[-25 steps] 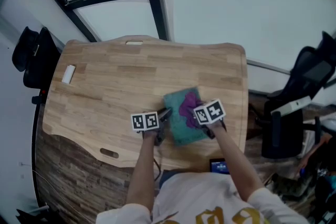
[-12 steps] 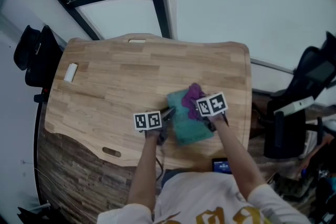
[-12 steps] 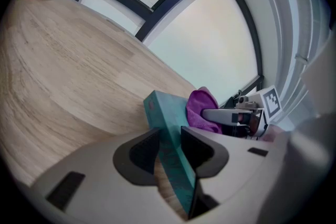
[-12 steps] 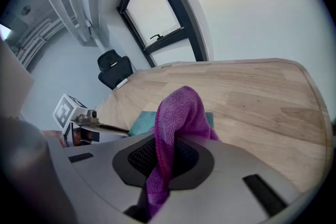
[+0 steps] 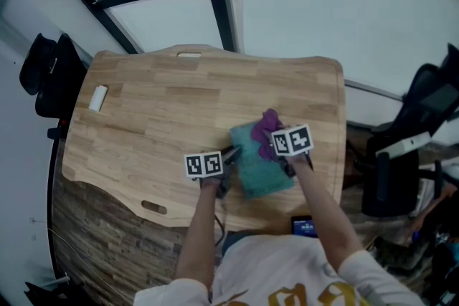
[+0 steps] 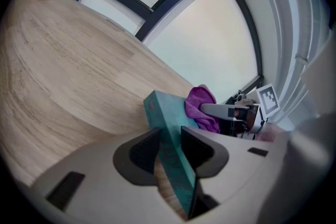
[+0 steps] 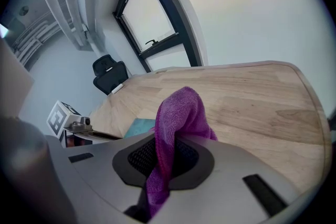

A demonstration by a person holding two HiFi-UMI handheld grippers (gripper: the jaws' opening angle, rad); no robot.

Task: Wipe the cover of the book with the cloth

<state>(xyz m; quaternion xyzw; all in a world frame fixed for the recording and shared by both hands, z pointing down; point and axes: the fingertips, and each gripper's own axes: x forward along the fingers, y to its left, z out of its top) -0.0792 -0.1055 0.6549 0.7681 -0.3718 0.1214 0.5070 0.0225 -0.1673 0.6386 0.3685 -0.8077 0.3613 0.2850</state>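
step: wiping, mid-stroke by my reading | left gripper (image 6: 169,150) clamped on left edge of thin teal book (image 5: 259,167), near right of pale wooden worktop (image 5: 158,104) | right gripper (image 7: 165,159) clamped on purple microfibre cloth (image 5: 266,130), touching book's far part | next: likely sweep cloth across cover, book braced

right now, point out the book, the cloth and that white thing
book (image 5: 255,173), head view, bare teal cover
cloth (image 7: 181,110), right gripper view, top of the purple fold
white thing (image 5: 98,97), head view, its middle
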